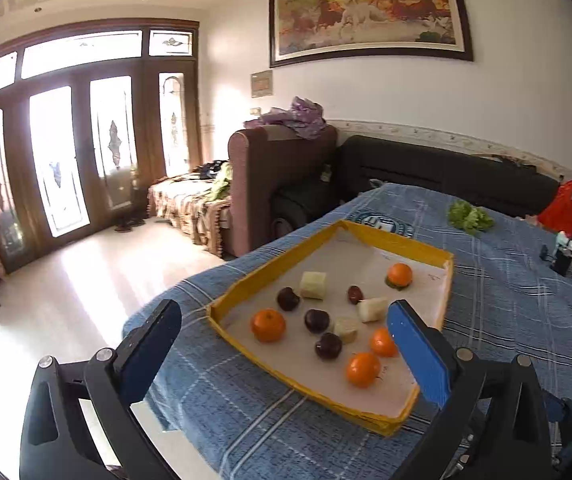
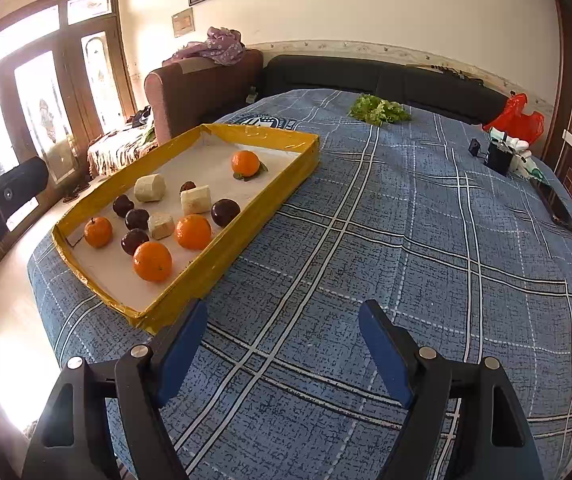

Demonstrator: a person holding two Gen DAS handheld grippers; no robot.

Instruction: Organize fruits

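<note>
left wrist view: the left gripper (image 1: 286, 340) gapes wide and empty before a shallow yellow cardboard tray (image 1: 270, 267) holding glossy round oranges (image 1: 268, 325), dark plums (image 1: 317, 321) and pale blocky chunks (image 1: 313, 285).
right wrist view: the right gripper (image 2: 284, 330), parted and empty, hangs over a blue plaid woven cloth (image 2: 425, 240).

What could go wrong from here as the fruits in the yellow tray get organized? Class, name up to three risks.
1. The yellow tray sits close to the table's edge; a nudge could push it off.
2. The oranges and dark plums lie loose and crowded, so picking one may roll its neighbours.
3. The left gripper is open, with one of its fingers hiding part of the tray, so a reach could clip the rim.
</note>
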